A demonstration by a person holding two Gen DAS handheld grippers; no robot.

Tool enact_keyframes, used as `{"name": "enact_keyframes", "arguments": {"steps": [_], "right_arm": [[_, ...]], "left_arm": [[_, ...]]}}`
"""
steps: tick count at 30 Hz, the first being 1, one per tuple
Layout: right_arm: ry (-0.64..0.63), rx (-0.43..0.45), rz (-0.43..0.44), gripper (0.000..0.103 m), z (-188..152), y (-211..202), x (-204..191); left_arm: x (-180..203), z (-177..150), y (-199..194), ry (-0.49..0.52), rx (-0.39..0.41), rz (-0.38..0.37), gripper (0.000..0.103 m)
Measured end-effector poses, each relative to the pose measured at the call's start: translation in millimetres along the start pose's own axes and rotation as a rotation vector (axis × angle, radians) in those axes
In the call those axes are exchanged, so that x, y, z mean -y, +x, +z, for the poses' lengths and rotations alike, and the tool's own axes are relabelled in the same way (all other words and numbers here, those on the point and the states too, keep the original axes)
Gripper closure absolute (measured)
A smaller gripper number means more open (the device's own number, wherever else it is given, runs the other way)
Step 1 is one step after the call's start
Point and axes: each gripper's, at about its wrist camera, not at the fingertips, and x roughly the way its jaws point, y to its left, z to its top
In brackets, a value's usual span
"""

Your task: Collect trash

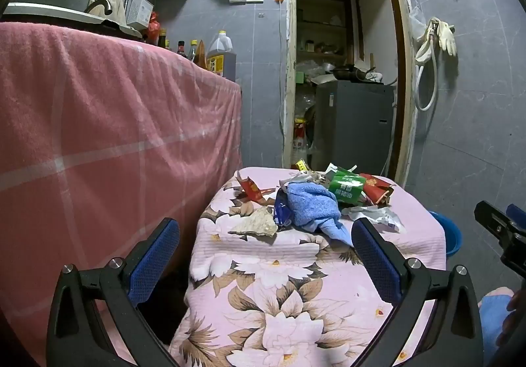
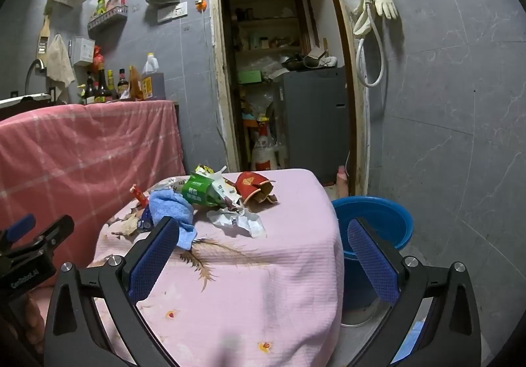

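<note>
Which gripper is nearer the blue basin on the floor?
Right. The right gripper hangs open just left of the blue basin; the left gripper, also open, sits farther left, across the table.

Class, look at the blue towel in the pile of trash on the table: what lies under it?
The blue towel rests on the pink floral tablecloth, overlapping a dark blue wrapper at its left edge and touching the green carton behind. Whatever else sits beneath its folds is covered.
</note>
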Motion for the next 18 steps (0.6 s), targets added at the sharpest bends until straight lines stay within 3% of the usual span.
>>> {"name": "enact_keyframes", "arguments": {"steps": [18], "right_arm": [[0.000,-0.002,0.002,0.000,-0.3,-1.5,1.1]], "left_arm": [[0.2,0.0,0.1,0.002,0.001,0.001,0.001]]}}
